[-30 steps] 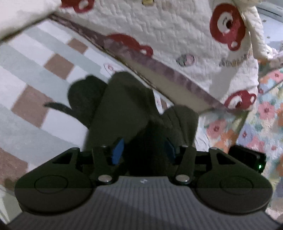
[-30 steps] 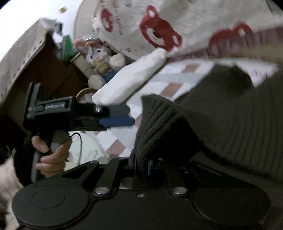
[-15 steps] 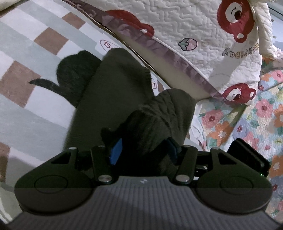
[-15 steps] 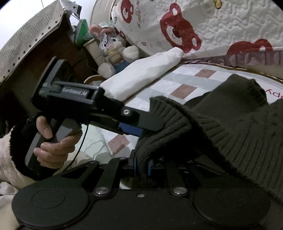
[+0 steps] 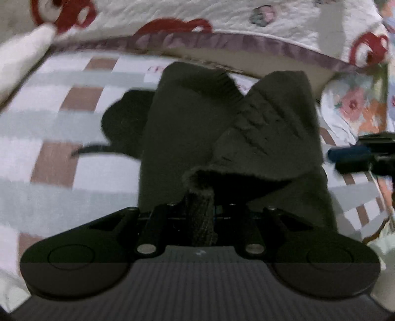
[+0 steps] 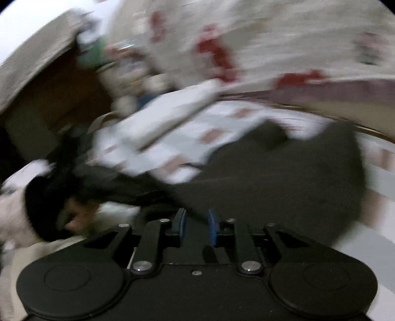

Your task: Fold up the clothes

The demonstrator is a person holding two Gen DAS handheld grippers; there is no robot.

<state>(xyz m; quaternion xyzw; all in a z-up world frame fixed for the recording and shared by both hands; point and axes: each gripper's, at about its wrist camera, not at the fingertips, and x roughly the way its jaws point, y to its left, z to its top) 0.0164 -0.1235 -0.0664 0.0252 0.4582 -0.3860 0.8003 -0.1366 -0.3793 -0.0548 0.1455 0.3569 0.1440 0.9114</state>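
The left wrist view is the sharper one: a dark olive ribbed knit sweater lies on a bed sheet checked in pale green, white and brown, with a folded flap raised toward one o'clock. The left claw is closing, its jaws pinched on a bunched edge of the sweater at six o'clock. At three o'clock this view catches the blue-padded tip of the right claw, clear of the sweater. Behind, at twelve o'clock, hangs a white quilted blanket with red bear prints. The right wrist view is heavily blurred; it shows the right claw opening, blue pads apart with the knit's edge between them, and a hand at nine o'clock.
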